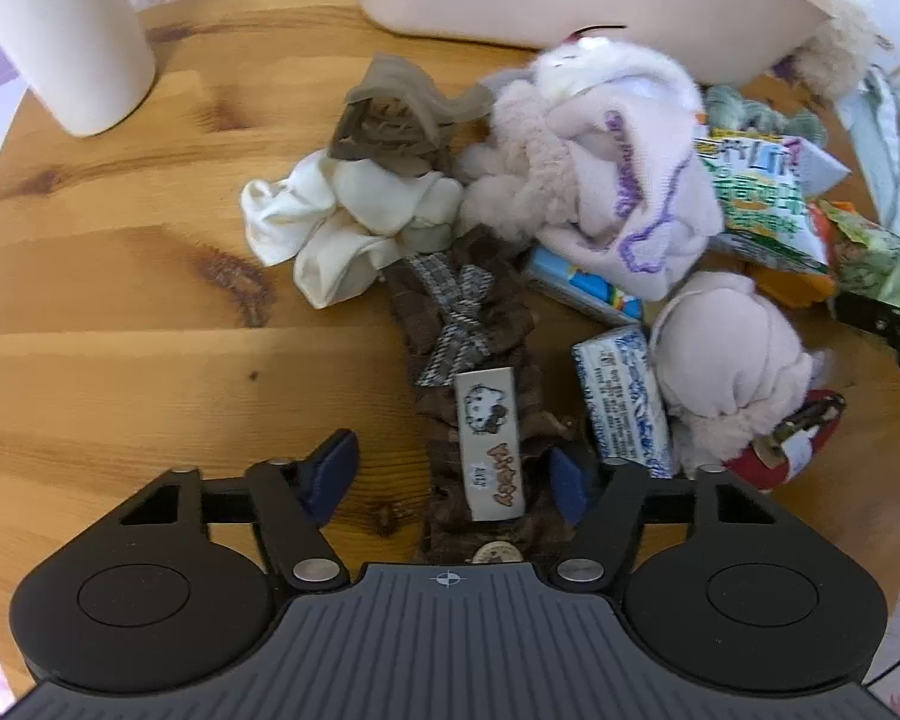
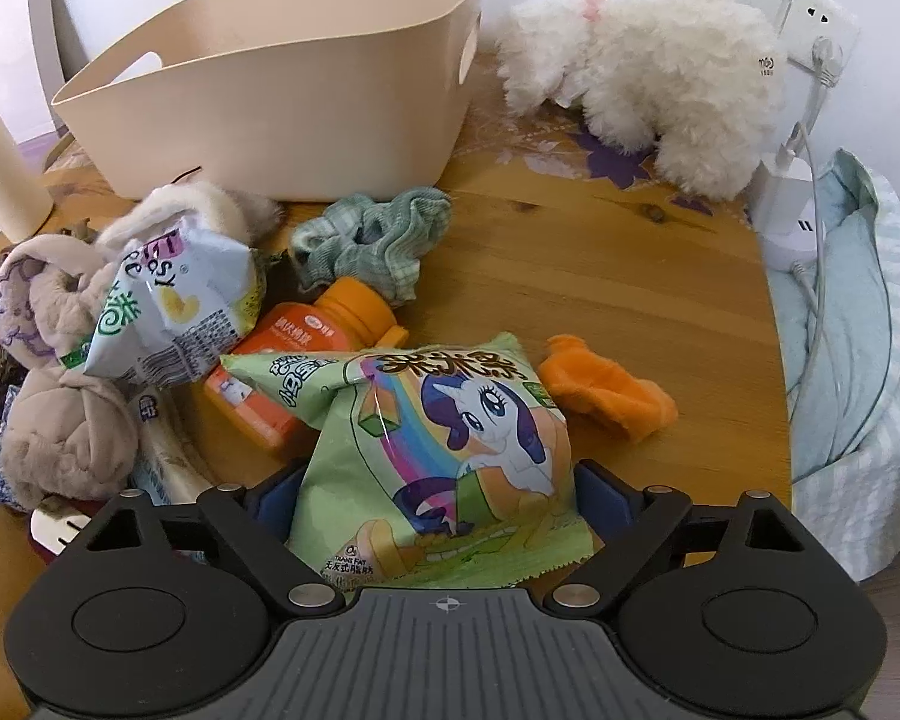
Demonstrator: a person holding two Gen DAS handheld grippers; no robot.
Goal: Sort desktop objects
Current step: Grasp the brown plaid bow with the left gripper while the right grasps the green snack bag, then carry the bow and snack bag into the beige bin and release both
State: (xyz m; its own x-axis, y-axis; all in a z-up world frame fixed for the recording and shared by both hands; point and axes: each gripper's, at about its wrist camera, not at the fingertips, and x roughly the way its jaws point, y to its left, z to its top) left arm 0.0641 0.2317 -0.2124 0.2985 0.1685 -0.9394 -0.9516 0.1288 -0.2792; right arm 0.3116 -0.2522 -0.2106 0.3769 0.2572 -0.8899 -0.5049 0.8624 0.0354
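1. Jaws, left gripper (image 1: 453,474): partly open, straddling the brown plaid hair band (image 1: 474,324) and the white cartoon-cat clip (image 1: 489,438) lying on it. Left pad is clear of both. Right pad sits just beside the band's edge; can't confirm contact. Nothing held.
2. Jaws, right gripper (image 2: 444,495): wide, with the green pony snack bag (image 2: 450,444) between them. Blue pads are at or just beside the bag's sides; no visible squeeze, so I read it as not gripped.
3. Snack bag, my read: light, air-puffed, slick film. Will deform and may squirt out forward. Best to grip mid-body where it's fullest, or pinch the flat crimped seal nearest the jaws. Go gently, contents likely crush.
4. Hair band, my read: soft, limp fabric, will drape and drag. Clip is rigid, smooth and small, so it may slide off if only the fabric is lifted. Close across clip and band together.
5. Beige bin (image 2: 270,84) sits well ahead of the right jaws, past the pile.
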